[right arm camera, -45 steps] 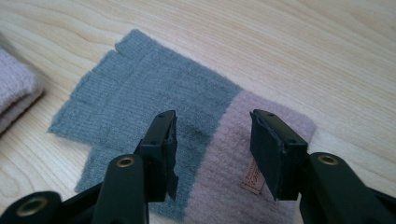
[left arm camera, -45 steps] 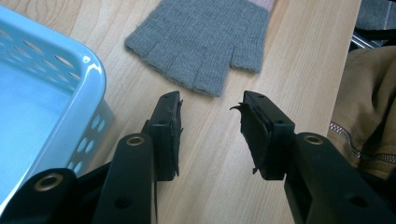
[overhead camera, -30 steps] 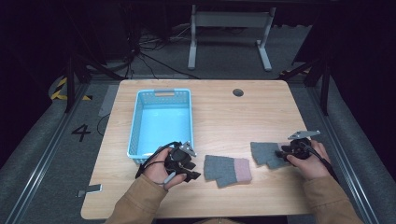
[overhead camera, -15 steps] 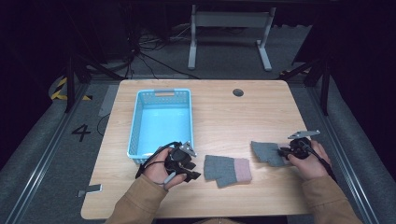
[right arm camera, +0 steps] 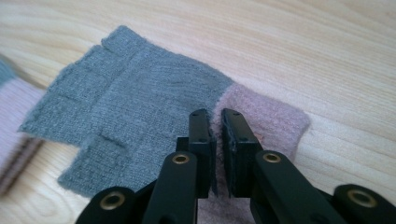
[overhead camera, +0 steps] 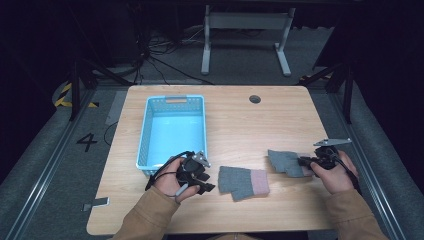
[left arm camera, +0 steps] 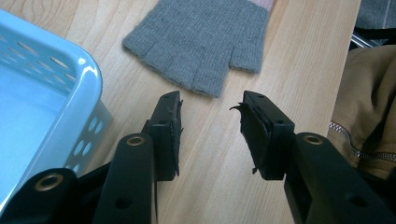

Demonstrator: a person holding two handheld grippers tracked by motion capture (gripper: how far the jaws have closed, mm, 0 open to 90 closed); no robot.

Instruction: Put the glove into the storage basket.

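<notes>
Two grey fingerless gloves with pink cuffs lie on the wooden table. My right gripper [overhead camera: 302,161] is low at the cuff end of the right glove [overhead camera: 284,161]. Its jaws have just been closing, and in the right gripper view they [right arm camera: 217,122] pinch a fold of the pink cuff of this glove [right arm camera: 135,98]. The middle glove [overhead camera: 243,182] lies flat and untouched. My left gripper [overhead camera: 205,182] stands open just short of that glove's [left arm camera: 205,42] finger end, with bare wood between its jaws [left arm camera: 210,116].
A light blue perforated basket [overhead camera: 172,102] stands at the left of the table, its corner [left arm camera: 70,70] close beside my left gripper. The other glove's cuff [right arm camera: 14,107] lies at the left edge of the right gripper view. A tan sleeve [left arm camera: 369,121] is nearby.
The right gripper's jaws have drawn together on the right glove's cuff, with the hand barely shifting. The left hand and the middle glove have kept still.
</notes>
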